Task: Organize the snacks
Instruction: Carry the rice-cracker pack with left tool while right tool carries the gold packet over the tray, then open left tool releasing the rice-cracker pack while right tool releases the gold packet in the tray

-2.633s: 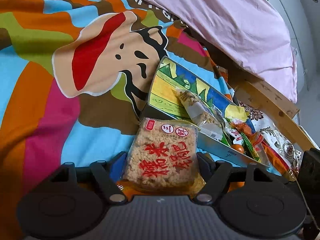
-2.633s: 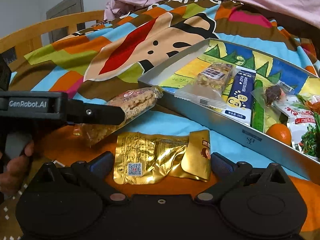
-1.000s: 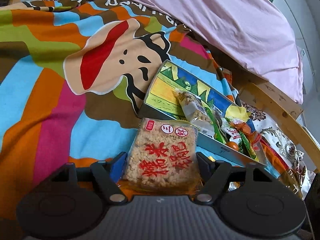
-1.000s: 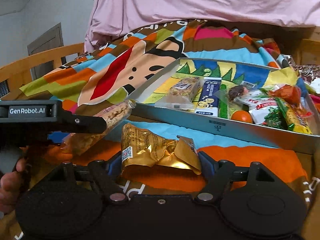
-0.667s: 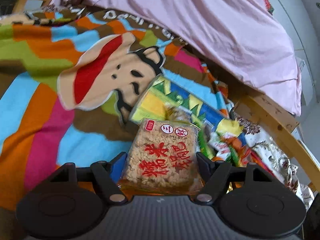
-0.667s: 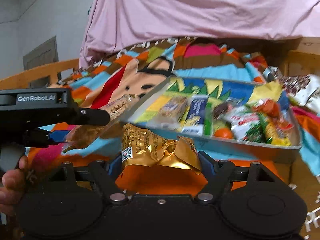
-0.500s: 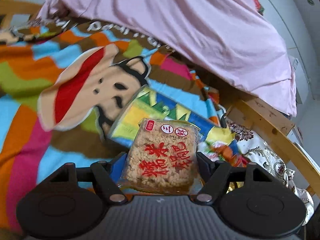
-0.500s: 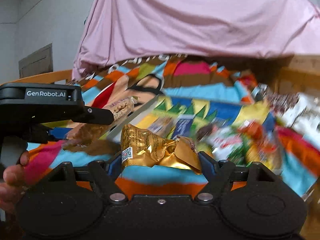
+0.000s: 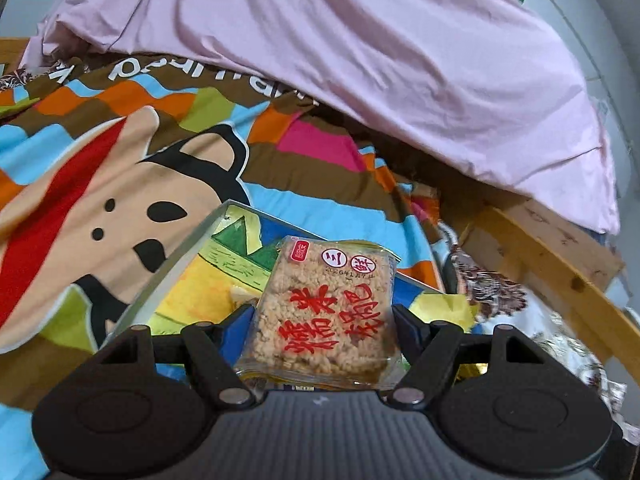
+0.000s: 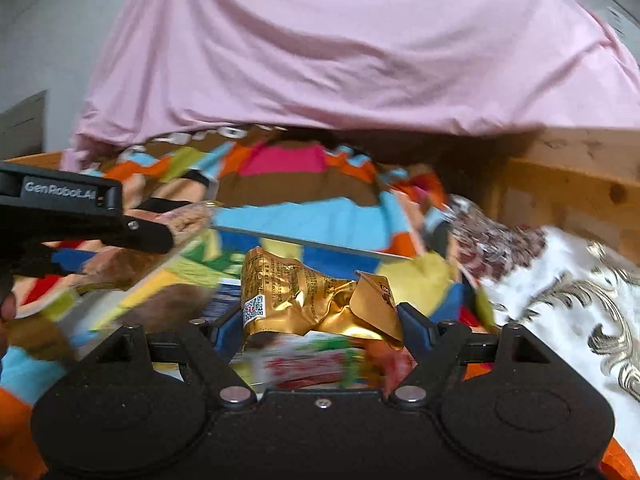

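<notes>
Left wrist: your left gripper (image 9: pixel 324 316) clasps rice cake (image 9: pixel 326 312) over tray (image 9: pixel 176 264) | right gripper (image 10: pixel 320 316) grasps gold packet (image 10: pixel 320 300) | pink sheet (image 9: pixel 360 60) beyond | tray holds blurred snacks (image 10: pixel 320 364)

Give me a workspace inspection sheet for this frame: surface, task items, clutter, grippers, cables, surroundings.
Surface: cartoon-print bedspread, rumpled.
Job's things: rice cracker pack and gold foil pouch, each clamped in a gripper; shallow tray with a printed liner below them; other packets under the pouch are too blurred to name.
Clutter: floral cloth beside the tray.
Grippers: left gripper shut on the rice cracker pack; right gripper shut on the gold foil pouch.
Cables: nothing seen.
Surroundings: pink sheet heaped behind; wooden bed frame on the right; part of a hand at the left edge.
</notes>
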The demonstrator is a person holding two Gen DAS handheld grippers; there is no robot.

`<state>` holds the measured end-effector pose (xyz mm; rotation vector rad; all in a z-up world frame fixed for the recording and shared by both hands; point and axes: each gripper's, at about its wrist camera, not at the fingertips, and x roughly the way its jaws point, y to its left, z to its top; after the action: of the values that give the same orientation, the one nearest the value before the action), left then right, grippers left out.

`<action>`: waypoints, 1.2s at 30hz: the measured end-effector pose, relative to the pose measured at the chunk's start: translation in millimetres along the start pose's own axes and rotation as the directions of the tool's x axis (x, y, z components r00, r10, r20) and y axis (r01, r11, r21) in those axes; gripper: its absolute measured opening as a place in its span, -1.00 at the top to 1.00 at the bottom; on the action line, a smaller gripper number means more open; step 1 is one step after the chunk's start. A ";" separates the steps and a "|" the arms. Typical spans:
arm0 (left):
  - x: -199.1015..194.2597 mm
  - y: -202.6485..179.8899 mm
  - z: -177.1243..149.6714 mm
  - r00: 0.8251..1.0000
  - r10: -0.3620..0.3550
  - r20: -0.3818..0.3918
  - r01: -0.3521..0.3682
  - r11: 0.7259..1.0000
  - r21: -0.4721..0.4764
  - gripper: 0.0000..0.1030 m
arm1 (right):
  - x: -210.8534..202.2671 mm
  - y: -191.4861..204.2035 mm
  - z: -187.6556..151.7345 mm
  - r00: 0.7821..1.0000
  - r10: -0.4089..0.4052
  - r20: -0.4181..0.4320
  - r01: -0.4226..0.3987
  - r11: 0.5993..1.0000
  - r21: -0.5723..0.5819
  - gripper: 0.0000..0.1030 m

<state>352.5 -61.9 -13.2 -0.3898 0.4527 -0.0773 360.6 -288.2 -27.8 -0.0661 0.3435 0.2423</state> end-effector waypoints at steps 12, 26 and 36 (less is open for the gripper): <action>56.7 -15.6 -3.0 0.993 0.102 -0.065 -0.098 0.993 0.065 -0.49 | 40.6 1.7 -11.2 0.997 -0.003 -0.074 0.002 1.000 -0.016 -0.56; 67.9 -18.6 -3.0 0.989 0.104 -0.103 -0.096 0.992 0.082 -0.50 | 42.7 8.7 -13.6 0.997 0.001 -0.080 -0.006 0.998 -0.056 -0.81; 41.9 -14.3 1.7 0.994 0.076 -0.078 -0.072 0.996 0.054 -0.85 | 13.8 9.5 -1.1 0.999 0.013 -0.051 -0.013 1.000 -0.012 -0.98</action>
<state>391.1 -81.1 -23.6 -0.3206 0.5423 -0.0326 370.5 -276.1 -33.8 -0.0828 0.3931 0.2561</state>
